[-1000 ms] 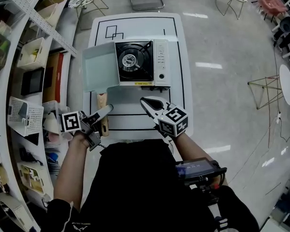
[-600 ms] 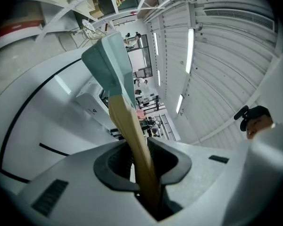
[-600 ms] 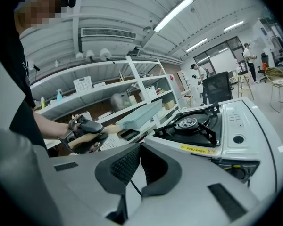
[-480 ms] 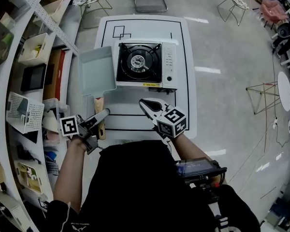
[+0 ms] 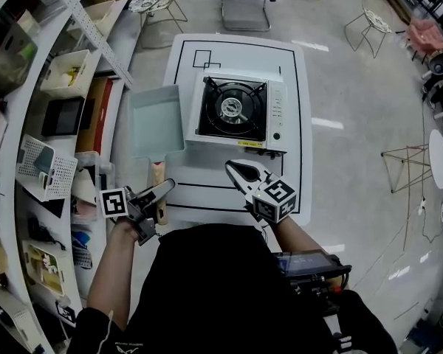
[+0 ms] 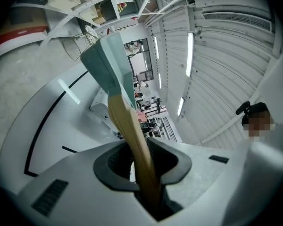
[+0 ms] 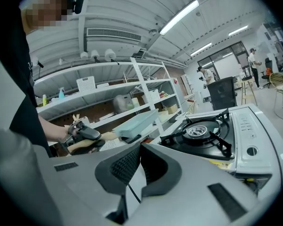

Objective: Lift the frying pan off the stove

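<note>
The frying pan [image 5: 156, 120] is a square, pale teal pan with a wooden handle [image 5: 157, 174]. It hangs in the air left of the stove [image 5: 236, 109], beyond the table's left edge. My left gripper [image 5: 161, 190] is shut on the handle [image 6: 132, 135], and the pan [image 6: 111, 65] tilts up from the jaws. The stove's burner [image 7: 200, 132] is bare. My right gripper [image 5: 234, 168] hovers over the white table [image 5: 295, 175] in front of the stove, shut with nothing in it. The right gripper view shows the pan [image 7: 137, 124] held level by the left gripper [image 7: 82, 135].
Shelves [image 5: 52, 124] with bins and boxes run close along the left, just beside the pan. A chair [image 5: 245, 2] stands at the table's far end. Black lines mark the tabletop. Stools and a round table stand on the floor at the right.
The pan, held by the left gripper, has drawn a little away from the stove's left side. The head view has shifted, so the table sits further right. The right gripper has hardly moved.
</note>
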`<control>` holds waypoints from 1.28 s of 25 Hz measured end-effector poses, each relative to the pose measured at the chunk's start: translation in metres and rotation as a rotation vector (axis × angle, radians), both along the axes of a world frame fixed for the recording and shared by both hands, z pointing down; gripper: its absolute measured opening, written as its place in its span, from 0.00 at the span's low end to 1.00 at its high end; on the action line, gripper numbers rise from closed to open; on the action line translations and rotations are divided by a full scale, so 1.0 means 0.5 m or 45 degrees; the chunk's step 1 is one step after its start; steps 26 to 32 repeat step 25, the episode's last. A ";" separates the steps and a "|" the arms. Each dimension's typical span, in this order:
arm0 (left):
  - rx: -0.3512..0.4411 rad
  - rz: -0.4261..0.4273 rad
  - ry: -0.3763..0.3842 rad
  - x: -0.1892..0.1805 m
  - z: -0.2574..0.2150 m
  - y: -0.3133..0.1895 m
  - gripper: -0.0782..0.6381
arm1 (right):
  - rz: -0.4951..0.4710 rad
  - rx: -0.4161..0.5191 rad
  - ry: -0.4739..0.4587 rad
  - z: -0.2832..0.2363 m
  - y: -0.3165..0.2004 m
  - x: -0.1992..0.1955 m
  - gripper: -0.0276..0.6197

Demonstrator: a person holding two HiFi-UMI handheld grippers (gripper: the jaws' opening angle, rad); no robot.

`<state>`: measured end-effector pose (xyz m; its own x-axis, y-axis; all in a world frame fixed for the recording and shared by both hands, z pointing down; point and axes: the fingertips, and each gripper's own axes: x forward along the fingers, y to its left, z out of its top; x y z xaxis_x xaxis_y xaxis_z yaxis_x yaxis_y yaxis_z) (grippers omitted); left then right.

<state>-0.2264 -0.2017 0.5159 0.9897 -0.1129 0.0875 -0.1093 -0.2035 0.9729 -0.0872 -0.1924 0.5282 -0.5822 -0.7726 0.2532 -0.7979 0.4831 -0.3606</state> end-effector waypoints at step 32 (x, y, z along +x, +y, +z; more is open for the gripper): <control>-0.023 -0.031 -0.009 -0.054 0.033 0.016 0.24 | 0.017 0.006 0.008 0.016 0.009 -0.018 0.08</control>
